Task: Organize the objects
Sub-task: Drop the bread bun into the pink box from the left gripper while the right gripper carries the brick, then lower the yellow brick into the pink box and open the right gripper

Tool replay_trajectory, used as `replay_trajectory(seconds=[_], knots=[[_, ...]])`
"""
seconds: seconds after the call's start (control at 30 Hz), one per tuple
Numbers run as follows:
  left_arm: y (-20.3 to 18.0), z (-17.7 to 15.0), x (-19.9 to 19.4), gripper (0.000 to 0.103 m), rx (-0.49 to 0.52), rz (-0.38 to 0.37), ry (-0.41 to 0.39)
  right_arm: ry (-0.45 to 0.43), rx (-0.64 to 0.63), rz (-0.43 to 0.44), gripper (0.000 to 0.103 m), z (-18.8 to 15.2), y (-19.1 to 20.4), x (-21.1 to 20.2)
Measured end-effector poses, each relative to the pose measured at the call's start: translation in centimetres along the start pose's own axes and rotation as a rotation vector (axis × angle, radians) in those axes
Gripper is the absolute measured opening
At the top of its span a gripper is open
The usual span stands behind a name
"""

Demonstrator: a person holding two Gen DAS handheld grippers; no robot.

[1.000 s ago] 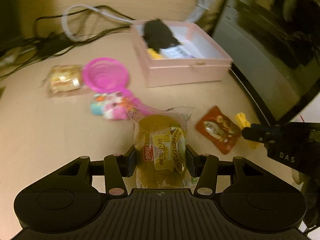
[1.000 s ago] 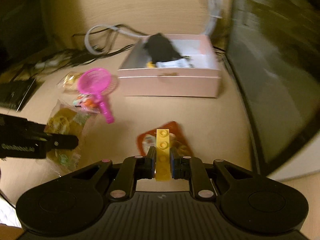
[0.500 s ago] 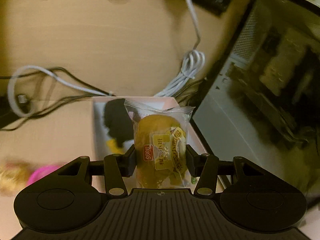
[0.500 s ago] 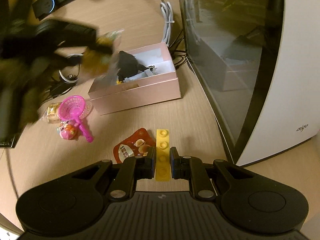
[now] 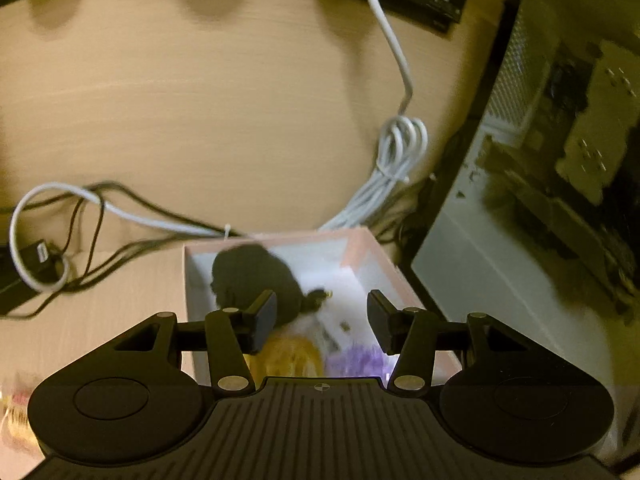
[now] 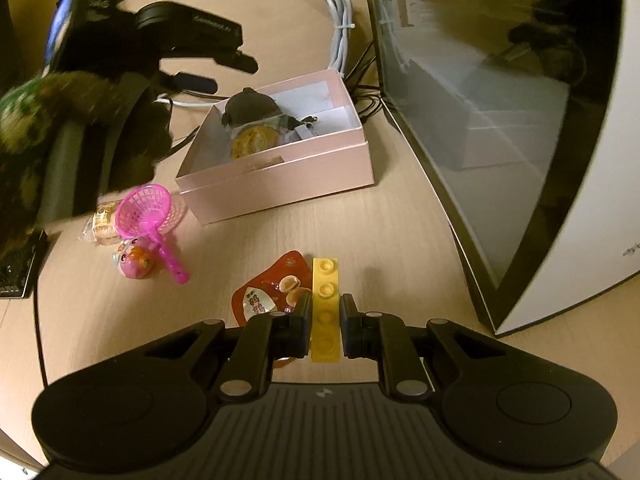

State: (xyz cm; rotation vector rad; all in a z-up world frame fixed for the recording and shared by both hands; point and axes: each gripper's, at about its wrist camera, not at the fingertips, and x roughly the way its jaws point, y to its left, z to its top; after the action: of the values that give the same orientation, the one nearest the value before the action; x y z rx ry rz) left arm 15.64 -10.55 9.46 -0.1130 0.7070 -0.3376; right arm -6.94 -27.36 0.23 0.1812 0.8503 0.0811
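My left gripper [image 5: 322, 316] is open and empty above the pink box [image 5: 360, 248]. The wrapped yellow cake [image 5: 294, 356] lies in the box next to a black plush toy [image 5: 252, 276] and a purple item [image 5: 356, 362]. In the right wrist view the box [image 6: 280, 172] holds the cake [image 6: 254, 140] and the black toy [image 6: 250, 106]. My right gripper [image 6: 325, 322] is shut on a yellow brick [image 6: 326, 304] and holds it above the desk. The left gripper [image 6: 200, 56] hovers over the box's left side.
A red snack pouch [image 6: 268, 294], a pink toy net [image 6: 148, 212], a pink toy fish [image 6: 134, 262] and a wrapped snack [image 6: 102, 222] lie on the desk. A computer case [image 6: 520, 120] stands to the right. Cables [image 5: 392, 172] lie behind the box.
My left gripper opened and the wrapped cake dropped into the pink box. My right gripper rose and pulled back with the yellow brick still in it.
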Motion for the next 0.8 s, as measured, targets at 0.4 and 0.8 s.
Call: replay_trajectory(seconds=[0.4,0.8], knots=[[5.6,-9.2,-7.6,0.054,-0.144,0.041,0.077,0.011,-0.096,0.003,0.014,2.9,2.7,2.8],[8.3,-14.0,-13.2,0.054,-0.223,0.202,0.134,-0.132,-0.203,-0.114,0.014,13.6,5.3,8.1]])
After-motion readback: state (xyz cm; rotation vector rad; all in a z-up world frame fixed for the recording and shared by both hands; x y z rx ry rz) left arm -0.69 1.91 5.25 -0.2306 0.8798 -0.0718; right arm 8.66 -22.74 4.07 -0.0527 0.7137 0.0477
